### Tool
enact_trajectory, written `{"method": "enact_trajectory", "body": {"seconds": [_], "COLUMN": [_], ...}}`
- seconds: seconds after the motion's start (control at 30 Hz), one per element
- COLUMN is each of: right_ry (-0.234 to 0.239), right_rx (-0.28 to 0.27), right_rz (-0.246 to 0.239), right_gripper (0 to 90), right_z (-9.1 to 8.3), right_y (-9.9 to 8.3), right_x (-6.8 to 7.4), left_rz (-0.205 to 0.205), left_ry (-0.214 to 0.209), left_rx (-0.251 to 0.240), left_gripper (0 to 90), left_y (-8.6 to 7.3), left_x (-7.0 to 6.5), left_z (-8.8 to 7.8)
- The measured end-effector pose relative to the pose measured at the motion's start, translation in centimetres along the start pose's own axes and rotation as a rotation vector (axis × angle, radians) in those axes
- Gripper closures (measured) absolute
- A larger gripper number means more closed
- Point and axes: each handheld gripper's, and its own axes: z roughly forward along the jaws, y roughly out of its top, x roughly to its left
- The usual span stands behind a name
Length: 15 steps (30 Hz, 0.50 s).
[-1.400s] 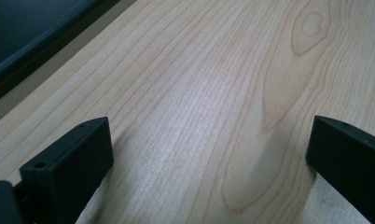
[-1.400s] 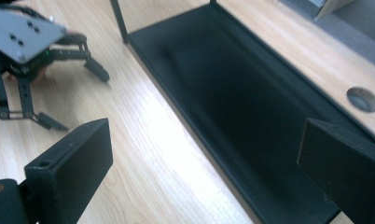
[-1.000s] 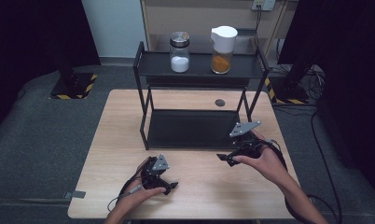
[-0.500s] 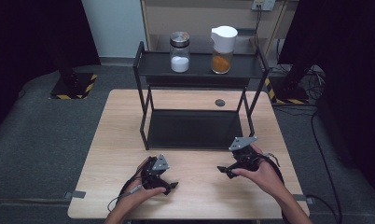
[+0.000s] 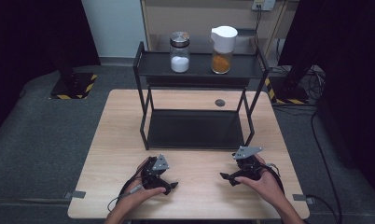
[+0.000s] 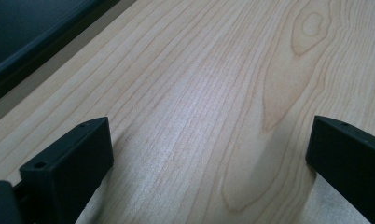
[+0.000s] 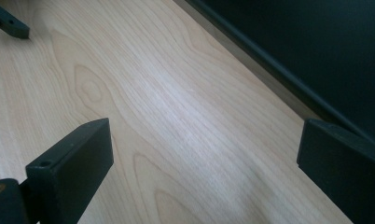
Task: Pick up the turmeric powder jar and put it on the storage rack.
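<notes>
High view: both tools, left (image 5: 169, 186) and right (image 5: 226, 177), rest jaws-apart on pale wood-grain table (image 5: 199, 200).

A pale wood-grain table (image 5: 120, 140) is bearing a black rack (image 5: 195, 70); white powder jar (image 5: 179, 52), orange powder jar (image 5: 221, 44), black grippers.

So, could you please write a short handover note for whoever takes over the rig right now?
Left gripper: open, nothing between its jaws, low over the table.
Right gripper: open, nothing between its jaws, low over the table's front right.
On the black rack's top shelf: white-powder jar and orange-powder jar, both upright and untouched.
Done: nothing grasped yet.
Left: probably reaching for the jars.
</notes>
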Motion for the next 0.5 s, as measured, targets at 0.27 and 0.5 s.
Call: {"method": "enact_trajectory", "body": {"seconds": [0.27, 0.5], "right_ry": [-0.024, -0.045], "right_rx": [-0.003, -0.007], "right_rz": [0.014, 0.035], "right_gripper": [4.3, 4.1], "right_z": [0.0, -0.2], "right_y": [-1.4, -2.4], "right_x": [0.1, -0.1], "left_rz": [0.000, 0.000], "left_ry": [0.000, 0.000], "left_rx": [0.000, 0.000], "left_gripper": [0.0, 0.0], "left_y": [0.0, 0.0], "left_x": [0.0, 0.0], "left_z": [0.0, 0.0]}}
